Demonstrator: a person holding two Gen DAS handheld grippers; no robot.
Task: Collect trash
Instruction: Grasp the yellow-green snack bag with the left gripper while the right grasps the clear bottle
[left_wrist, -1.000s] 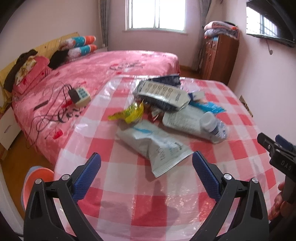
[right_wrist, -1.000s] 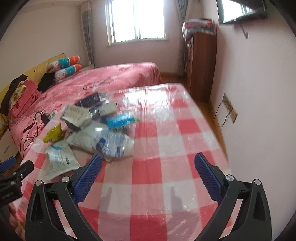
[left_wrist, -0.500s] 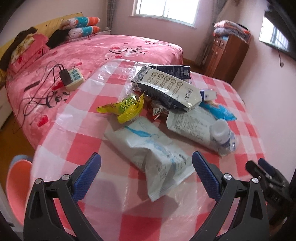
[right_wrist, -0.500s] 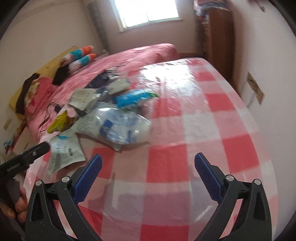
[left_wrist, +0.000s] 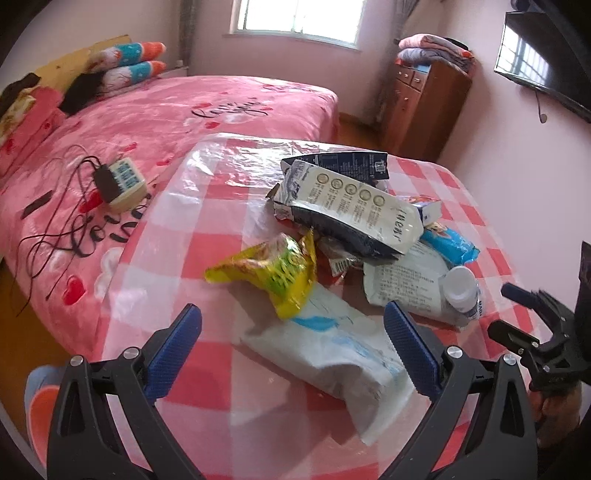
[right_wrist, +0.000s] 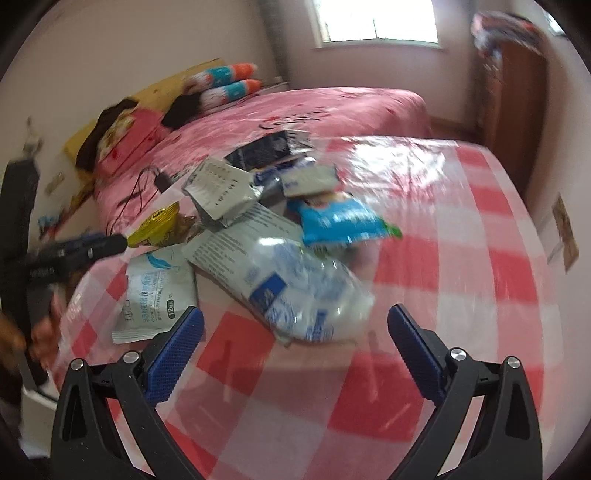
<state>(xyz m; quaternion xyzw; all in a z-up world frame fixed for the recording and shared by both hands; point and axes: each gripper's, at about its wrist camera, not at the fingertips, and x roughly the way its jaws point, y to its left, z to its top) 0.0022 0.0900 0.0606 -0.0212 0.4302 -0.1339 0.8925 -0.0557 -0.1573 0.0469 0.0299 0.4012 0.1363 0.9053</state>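
A heap of trash lies on the red-and-white checked table (left_wrist: 207, 258). A white and blue wrapper (left_wrist: 332, 343) lies nearest my left gripper (left_wrist: 291, 347), which is open just above its near end. A yellow snack bag (left_wrist: 280, 273), a large white and black bag (left_wrist: 351, 210), a crumpled plastic bottle (left_wrist: 458, 291) and a blue packet (left_wrist: 450, 243) lie behind. My right gripper (right_wrist: 295, 339) is open, close in front of the clear plastic bottle (right_wrist: 306, 291). The white wrapper also shows in the right wrist view (right_wrist: 155, 291).
A pink bed (left_wrist: 166, 122) lies left of the table, with a power strip and cables (left_wrist: 118, 181) on it. A wooden cabinet (left_wrist: 424, 107) stands at the far right wall. An orange and blue bin (left_wrist: 37, 402) sits on the floor at the lower left.
Both grippers have moved in toward the trash heap. The left now hovers over the white wrapper; the right has swung left and closer to the plastic bottle. Both stay open.
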